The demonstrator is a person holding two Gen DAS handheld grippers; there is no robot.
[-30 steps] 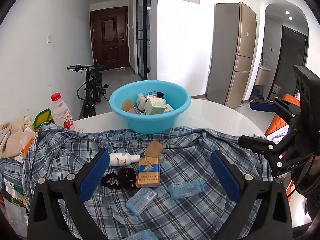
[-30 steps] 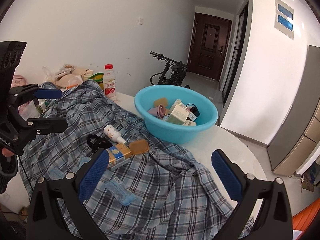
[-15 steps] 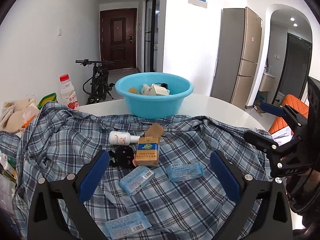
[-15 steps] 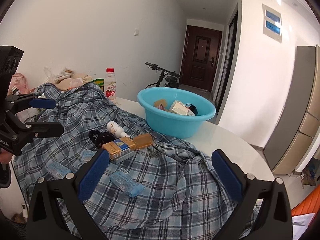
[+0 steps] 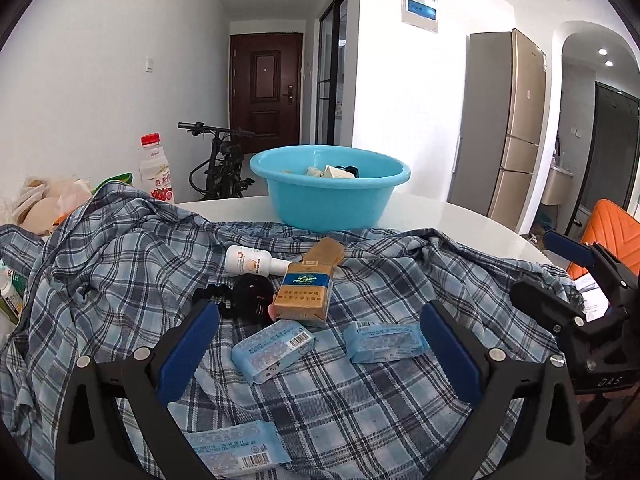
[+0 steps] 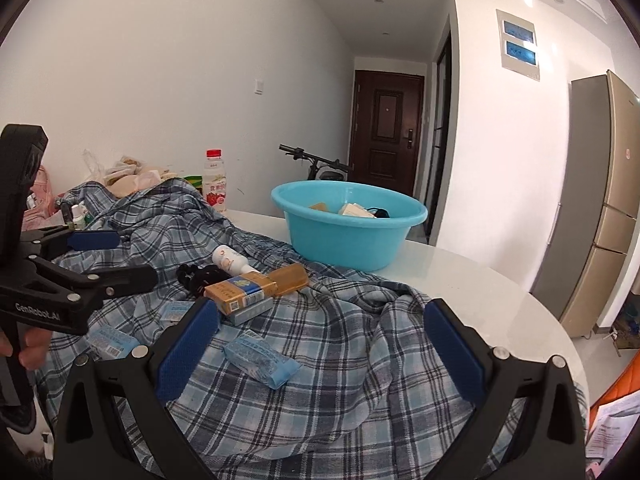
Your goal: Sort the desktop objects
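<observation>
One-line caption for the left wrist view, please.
Open left gripper above tissue packs and a cigarette box on a plaid shirt, blue basin behind.

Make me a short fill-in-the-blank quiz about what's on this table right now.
1. The round plastic basin is coloured ____.
2. The small loose items lie on a blue checked ____.
3. The white drink bottle has a ____ cap.
4. Both the left gripper and the right gripper are ____.

Missing words: blue; shirt; red; open

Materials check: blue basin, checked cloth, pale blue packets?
Blue basin: likely moulded plastic, smooth with a soft sheen and rolled rim. Checked cloth: woven fabric, matte, creased into folds. Pale blue packets: thin plastic film, crinkled, printed barcodes; contents unclear.
</observation>
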